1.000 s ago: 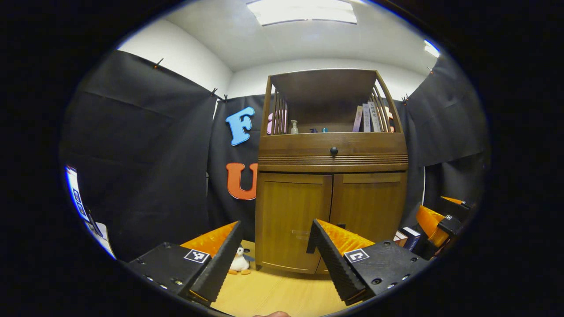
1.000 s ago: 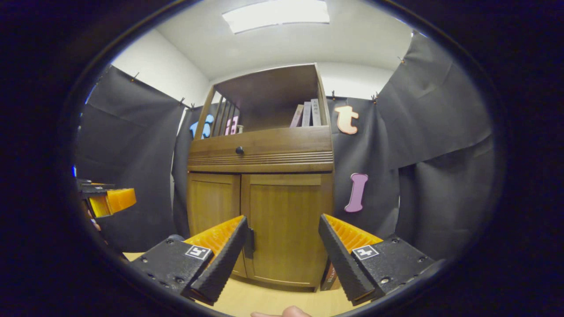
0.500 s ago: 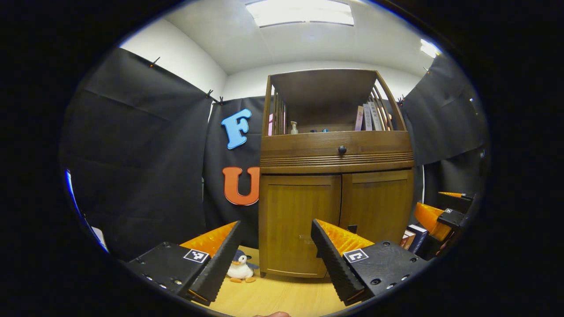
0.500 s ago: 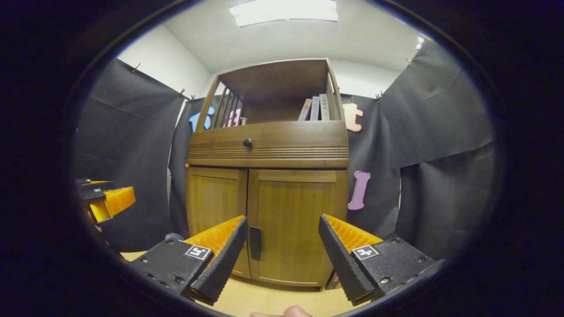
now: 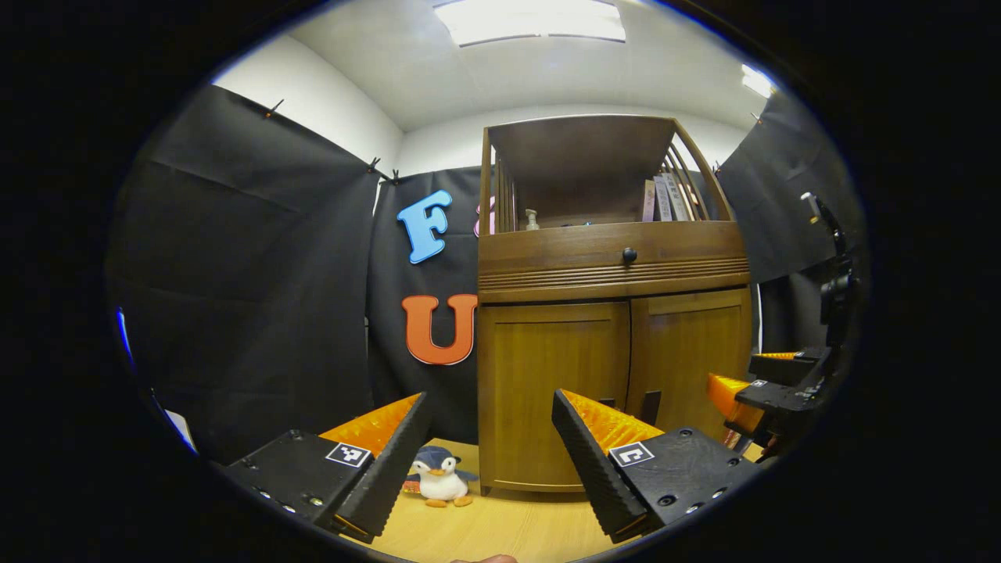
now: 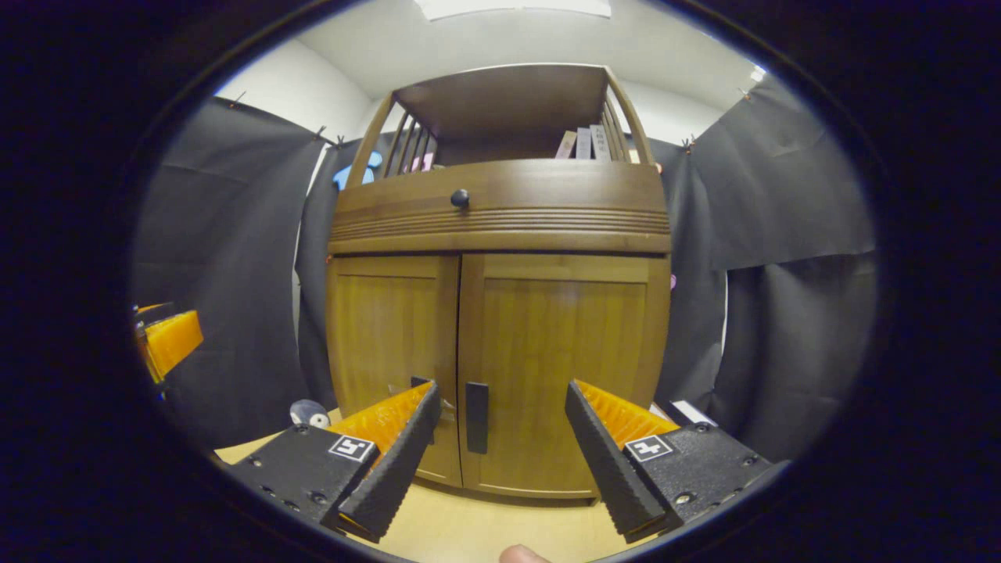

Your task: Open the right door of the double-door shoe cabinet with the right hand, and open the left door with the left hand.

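The right tongs (image 6: 500, 450) are wide apart and nearest the right door (image 6: 559, 367), whose tall black handle (image 6: 476, 407) stands straight ahead between them, while the left tongs (image 5: 489, 450), also apart, wait farther back.

L door handle (image 6: 423, 382) mostly hidden behind a finger, lower centre of right gripper view. Penguin (image 5: 439, 478) partly hidden, lower centre of left gripper view.
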Tool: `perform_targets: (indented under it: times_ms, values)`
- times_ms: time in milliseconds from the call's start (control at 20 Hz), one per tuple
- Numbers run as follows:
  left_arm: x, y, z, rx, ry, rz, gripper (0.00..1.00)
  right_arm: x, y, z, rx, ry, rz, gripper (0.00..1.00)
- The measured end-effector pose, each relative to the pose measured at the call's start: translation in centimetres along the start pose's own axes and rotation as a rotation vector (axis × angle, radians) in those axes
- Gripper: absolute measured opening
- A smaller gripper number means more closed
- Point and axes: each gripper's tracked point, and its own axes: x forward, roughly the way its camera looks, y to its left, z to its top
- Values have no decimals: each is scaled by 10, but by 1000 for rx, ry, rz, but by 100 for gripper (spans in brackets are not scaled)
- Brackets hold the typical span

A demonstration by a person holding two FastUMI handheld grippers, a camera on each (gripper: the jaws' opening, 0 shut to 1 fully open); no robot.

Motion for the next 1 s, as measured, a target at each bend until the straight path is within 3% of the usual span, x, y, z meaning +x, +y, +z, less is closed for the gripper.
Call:
perform_targets:
  times_ms: [250,550,700,1000]
  values:
    - [1,24,-14,4,24,17,95,51,22,-30,-1,95,-7,97]
    - [7,50,-23,-12,34,45,95,99,28,-56,-23,159,-42,81]
    - [10,57,-30,-27,55,45,95,120,31,-71,-24,189,-32,67]
    - [19,52,-47,-22,103,11,95,148,24,-98,-35,258,-83,55]
